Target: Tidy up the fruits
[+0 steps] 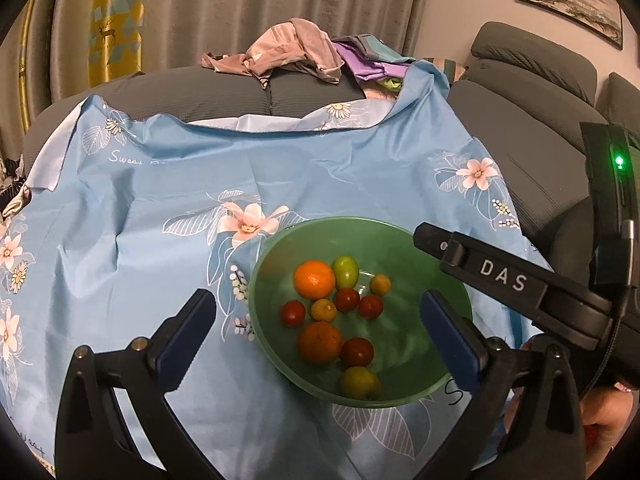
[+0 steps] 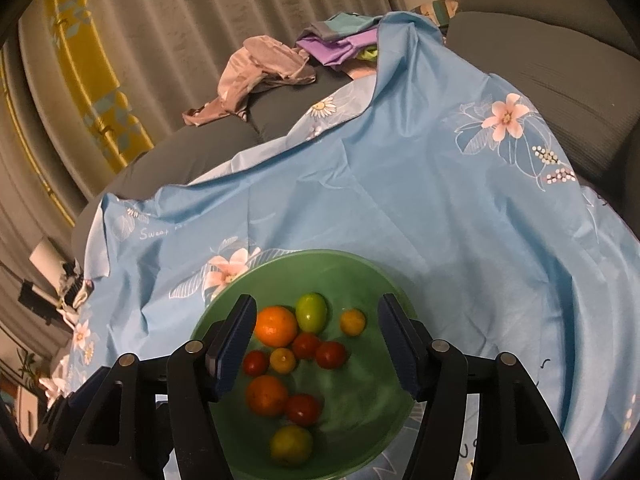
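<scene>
Crowding the green bowl (image 1: 280, 248), fruits (image 1: 314, 279) sit beneath both open hand-held grippers (image 2: 316, 344).

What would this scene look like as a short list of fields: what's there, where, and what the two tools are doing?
surface: blue floral cloth
container: green bowl
contents: two oranges, four red fruits, two green, two small yellow-orange
fruit outside bowl: none visible
left gripper: jaws open, empty, over the bowl
right gripper: jaws open, empty, over the bowl
background: clothes on a grey sofa
</scene>
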Tool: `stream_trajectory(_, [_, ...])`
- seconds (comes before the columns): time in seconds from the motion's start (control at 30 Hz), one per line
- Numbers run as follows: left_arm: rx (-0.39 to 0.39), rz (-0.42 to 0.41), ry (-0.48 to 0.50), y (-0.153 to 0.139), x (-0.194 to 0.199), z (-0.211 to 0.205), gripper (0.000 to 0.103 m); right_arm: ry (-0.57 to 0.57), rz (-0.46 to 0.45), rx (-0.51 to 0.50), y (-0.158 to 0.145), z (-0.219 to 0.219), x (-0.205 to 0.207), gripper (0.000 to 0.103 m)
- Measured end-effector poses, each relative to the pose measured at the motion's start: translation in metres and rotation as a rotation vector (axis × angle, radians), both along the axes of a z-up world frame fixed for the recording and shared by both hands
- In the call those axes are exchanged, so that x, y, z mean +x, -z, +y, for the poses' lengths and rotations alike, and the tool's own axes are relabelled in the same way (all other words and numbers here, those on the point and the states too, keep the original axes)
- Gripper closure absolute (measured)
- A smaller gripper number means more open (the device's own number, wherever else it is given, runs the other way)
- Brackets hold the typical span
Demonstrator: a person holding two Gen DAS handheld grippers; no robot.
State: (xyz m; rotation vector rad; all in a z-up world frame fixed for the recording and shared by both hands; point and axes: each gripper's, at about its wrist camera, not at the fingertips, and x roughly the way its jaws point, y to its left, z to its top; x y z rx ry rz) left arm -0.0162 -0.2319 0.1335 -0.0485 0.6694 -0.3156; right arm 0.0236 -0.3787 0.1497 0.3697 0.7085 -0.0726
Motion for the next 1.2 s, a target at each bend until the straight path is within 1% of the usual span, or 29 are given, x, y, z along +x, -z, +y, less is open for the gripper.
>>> stream_trajectory(0.27, [-0.025, -0.004, -0.015, -0.004, -0.004, 0.002, 0.001, 0.005, 0.005, -0.005, 0.001, 0.001, 0.001, 0.039])
stream_trajectory(0.63, [-0.013, -0.021, -0.014, -0.008, -0.009, 0.003, 0.001, 0.003, 0.003, -0.010, -0.001, 0.001, 0.000, 0.039])
stream_trajectory(1.2, [-0.004, 0.003, -0.049, -0.002, -0.003, 0.013, 0.001, 0.007, -0.001, -0.019, -0.004, -0.003, -0.002, 0.039])
